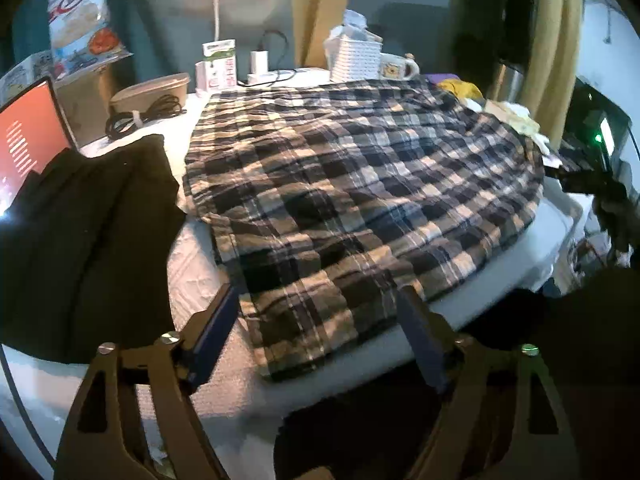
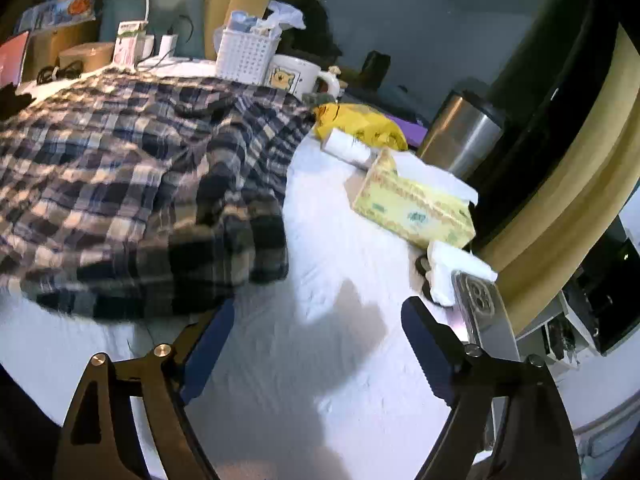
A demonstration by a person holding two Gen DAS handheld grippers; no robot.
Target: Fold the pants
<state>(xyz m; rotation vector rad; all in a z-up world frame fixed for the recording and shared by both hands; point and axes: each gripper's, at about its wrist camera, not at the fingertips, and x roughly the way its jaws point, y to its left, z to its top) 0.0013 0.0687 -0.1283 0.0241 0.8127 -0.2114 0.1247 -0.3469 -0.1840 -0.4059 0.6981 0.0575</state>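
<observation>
Plaid pants (image 1: pixel 360 184) in black, tan and white lie spread across the white table (image 1: pixel 208 280). My left gripper (image 1: pixel 320 300) is open, its fingers either side of the near hem, just above the cloth. In the right wrist view the same pants (image 2: pixel 132 184) fill the left half, with a bunched edge near the middle. My right gripper (image 2: pixel 318 312) is open and empty over the bare white table (image 2: pixel 332 360), to the right of the pants' edge.
A black garment (image 1: pixel 88 240) lies left of the pants beside a laptop (image 1: pixel 28 144). A white basket (image 1: pixel 356 58), a mug (image 1: pixel 396 68), a bowl and cables stand at the back. A tissue box (image 2: pixel 416 208), a yellow bag (image 2: pixel 360 126), a phone (image 2: pixel 480 308) and a steel bin (image 2: pixel 460 136) sit at the right.
</observation>
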